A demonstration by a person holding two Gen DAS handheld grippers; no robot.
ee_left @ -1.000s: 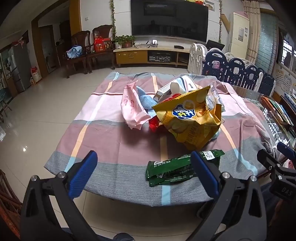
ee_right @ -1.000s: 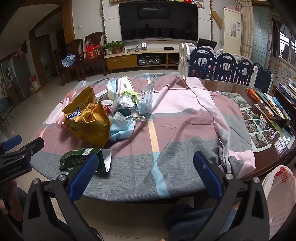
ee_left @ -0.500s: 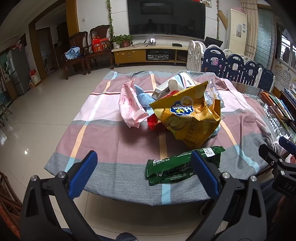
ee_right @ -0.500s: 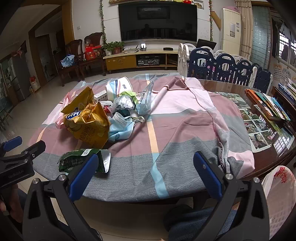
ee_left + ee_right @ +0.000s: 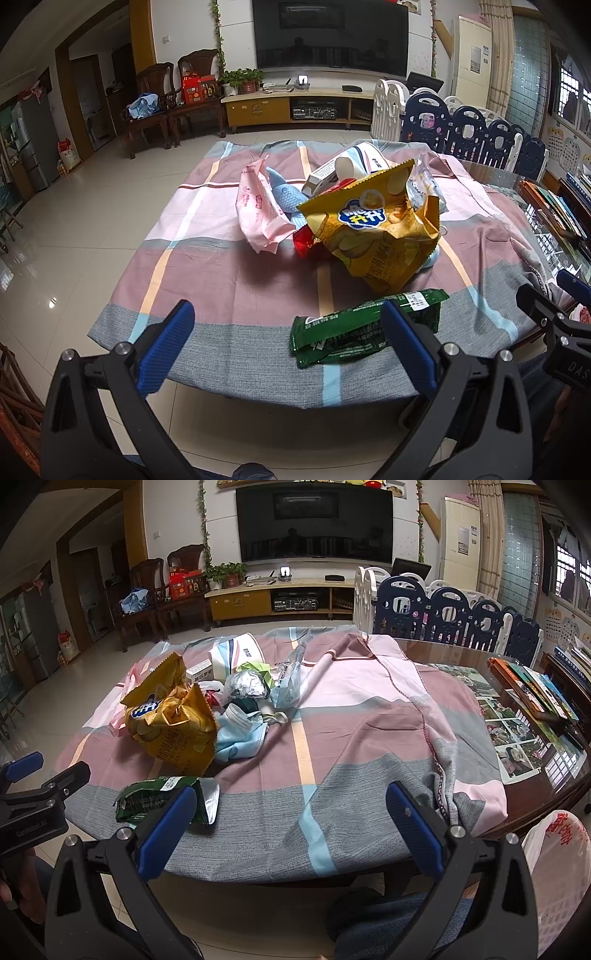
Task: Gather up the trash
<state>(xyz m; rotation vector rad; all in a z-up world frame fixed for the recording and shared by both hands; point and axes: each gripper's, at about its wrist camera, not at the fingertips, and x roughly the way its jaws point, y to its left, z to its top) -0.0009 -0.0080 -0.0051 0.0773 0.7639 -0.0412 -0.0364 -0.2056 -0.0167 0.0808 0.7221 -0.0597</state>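
A heap of trash lies on the checked tablecloth (image 5: pixel 221 280): a yellow chip bag (image 5: pixel 373 236) (image 5: pixel 173 723), a pink wrapper (image 5: pixel 255 206), a blue face mask (image 5: pixel 240 738), crumpled foil (image 5: pixel 247 686) and a white tissue pack (image 5: pixel 236 657). A green wrapper (image 5: pixel 354 328) (image 5: pixel 159 801) rests near the table's front edge. My left gripper (image 5: pixel 288 339) hovers open just before that edge, its right finger over the green wrapper. My right gripper (image 5: pixel 291 819) also stands open, with nothing between its fingers, to the right of the trash.
A white basket lined with a plastic bag (image 5: pixel 554 867) stands at the lower right beside the table. Books (image 5: pixel 543 690) and photos (image 5: pixel 509 734) cover the table's bare right side. A child fence (image 5: pixel 443 616), wooden chairs (image 5: pixel 162 103) and a TV cabinet (image 5: pixel 295 107) stand behind.
Both grippers have risen slightly and drifted a little, so the trash sits lower in view. Nothing on the table has moved and both stay open.
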